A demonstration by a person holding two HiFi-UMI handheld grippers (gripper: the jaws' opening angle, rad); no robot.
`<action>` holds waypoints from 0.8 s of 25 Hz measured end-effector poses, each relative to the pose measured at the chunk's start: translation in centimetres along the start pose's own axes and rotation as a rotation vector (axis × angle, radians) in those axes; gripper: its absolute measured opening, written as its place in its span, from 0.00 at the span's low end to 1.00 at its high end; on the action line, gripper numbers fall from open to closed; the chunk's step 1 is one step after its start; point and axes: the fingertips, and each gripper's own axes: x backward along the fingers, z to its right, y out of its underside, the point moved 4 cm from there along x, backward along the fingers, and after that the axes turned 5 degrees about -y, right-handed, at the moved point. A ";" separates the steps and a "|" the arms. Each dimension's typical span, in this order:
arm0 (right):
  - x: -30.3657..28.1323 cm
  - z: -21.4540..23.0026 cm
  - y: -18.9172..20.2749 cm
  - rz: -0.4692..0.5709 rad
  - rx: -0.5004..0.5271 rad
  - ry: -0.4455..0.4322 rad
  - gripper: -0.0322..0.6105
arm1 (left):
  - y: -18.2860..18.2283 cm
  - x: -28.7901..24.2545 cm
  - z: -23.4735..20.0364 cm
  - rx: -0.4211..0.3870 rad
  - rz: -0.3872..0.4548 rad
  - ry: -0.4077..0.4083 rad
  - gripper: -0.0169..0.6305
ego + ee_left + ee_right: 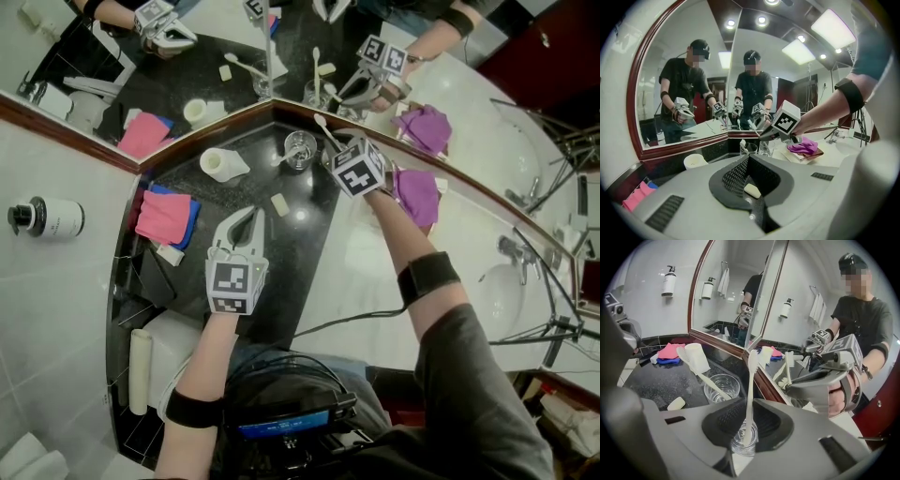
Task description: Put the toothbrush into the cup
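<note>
A cream toothbrush [750,380] stands nearly upright between the jaws of my right gripper [750,401], which is shut on its handle. Its lower end sits inside a clear glass cup [743,444] just below the jaws. In the head view the right gripper [345,155] is at the mirror corner, with the toothbrush [326,129] sticking up from it. A second glass [721,387] to the left holds another toothbrush [701,376]. My left gripper [255,217] rests shut and empty over the black counter, pointing at a small soap bar [752,190].
On the black counter [291,248] are a white roll [220,164], a pink cloth on a blue one [164,216] and a purple cloth [417,195]. Mirrors meet in a corner just behind the glasses. A white basin with a tap [514,251] lies right.
</note>
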 end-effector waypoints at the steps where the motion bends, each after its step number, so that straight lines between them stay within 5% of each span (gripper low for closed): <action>1: 0.3 0.0 -0.1 0.002 0.004 0.005 0.16 | 0.0 0.1 0.1 0.001 0.001 0.001 0.03; 11: 6.6 -0.3 -3.2 0.054 0.096 0.072 0.16 | -1.3 2.0 1.2 -0.019 0.037 0.015 0.03; 20: 13.0 -5.1 -2.8 0.041 0.184 0.052 0.16 | -0.9 4.2 2.8 -0.016 0.057 0.046 0.03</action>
